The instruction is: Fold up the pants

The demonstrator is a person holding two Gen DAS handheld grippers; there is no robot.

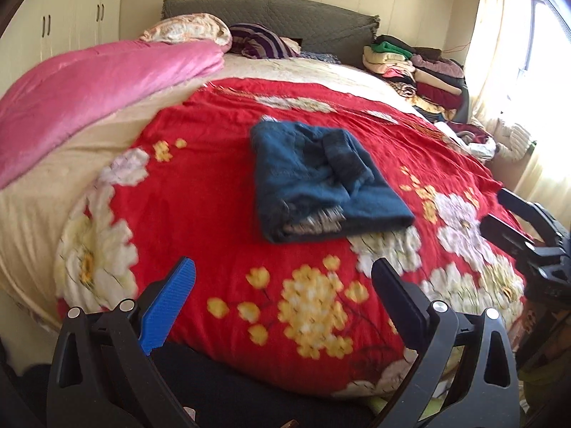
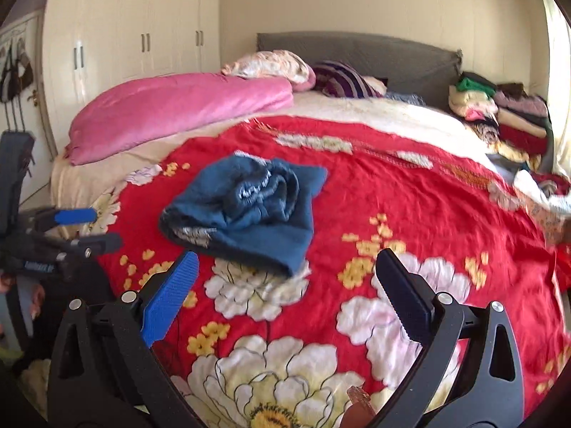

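Blue pants (image 1: 321, 182) folded, centre frame on red floral bedspread (image 1: 221, 192) — left gripper (image 1: 283, 278), right gripper (image 2: 287, 271) both spread wide, empty.

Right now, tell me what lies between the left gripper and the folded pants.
Only bare red floral bedspread lies between the left gripper and the blue pants; nothing else sits there, as the left wrist view shows.

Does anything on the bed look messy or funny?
Yes. The blue pants on the red floral blanket are folded into a bundle, but the top layer is bunched and crumpled, with a light lining showing at the near edge. Both grippers' jaws are open and hold nothing.
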